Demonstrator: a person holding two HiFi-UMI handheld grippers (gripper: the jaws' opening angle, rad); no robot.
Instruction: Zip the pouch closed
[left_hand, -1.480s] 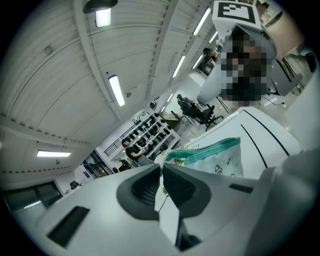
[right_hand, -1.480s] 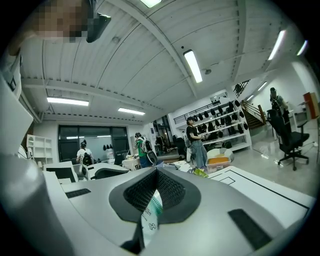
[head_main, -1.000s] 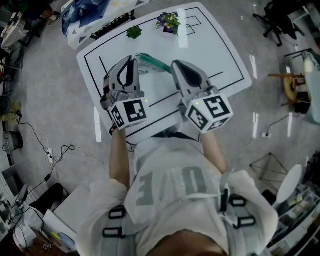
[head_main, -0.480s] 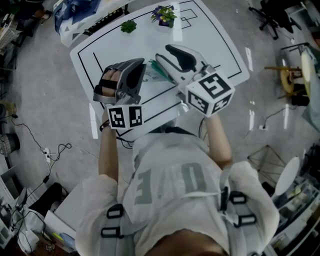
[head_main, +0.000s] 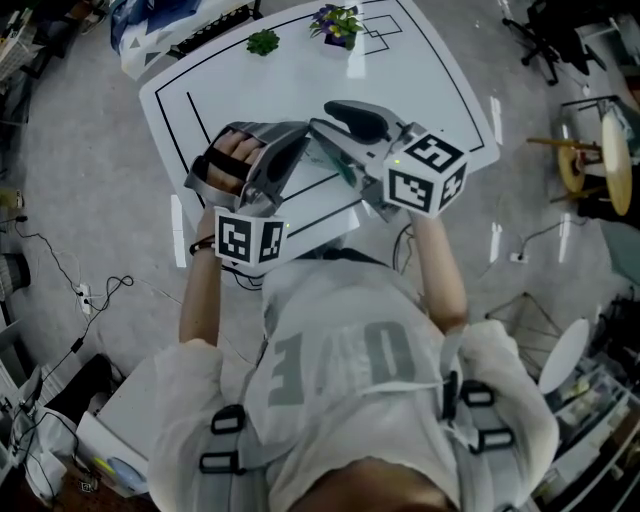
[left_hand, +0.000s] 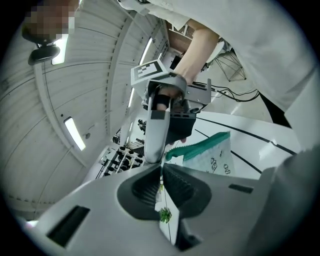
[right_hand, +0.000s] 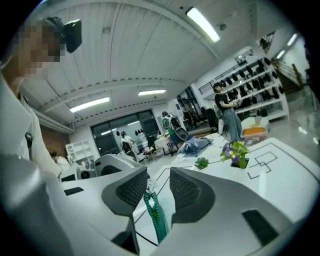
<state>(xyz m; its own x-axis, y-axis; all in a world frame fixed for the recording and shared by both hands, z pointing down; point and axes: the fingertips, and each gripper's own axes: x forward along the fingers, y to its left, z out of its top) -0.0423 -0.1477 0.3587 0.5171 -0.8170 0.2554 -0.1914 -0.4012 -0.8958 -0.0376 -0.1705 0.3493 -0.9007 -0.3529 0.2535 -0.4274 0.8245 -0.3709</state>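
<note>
The pouch (left_hand: 212, 156) is white with small prints and a teal zip (left_hand: 197, 146) along its top. It hangs above the white table (head_main: 420, 70) between my two grippers. My left gripper (left_hand: 161, 170) is shut, with a thin edge of the pouch's end pinched between its pads. My right gripper (right_hand: 157, 175) faces it from the other side and has just been opening. The teal zip (right_hand: 155, 215) and its small white pull (right_hand: 148, 188) stand in the gap, and neither pad presses on them. In the head view the zip (head_main: 344, 170) shows only partly, under the right gripper (head_main: 325, 125).
A small green succulent (head_main: 263, 42) and a purple flower pot (head_main: 335, 20) stand at the table's far edge. Black lines are marked on the tabletop. Cables (head_main: 95, 300) lie on the floor to the left, and chairs and stands are at the right.
Both grippers and the pouch have moved toward the table's near edge. The left gripper has rolled onto its side. The right jaws have opened.
</note>
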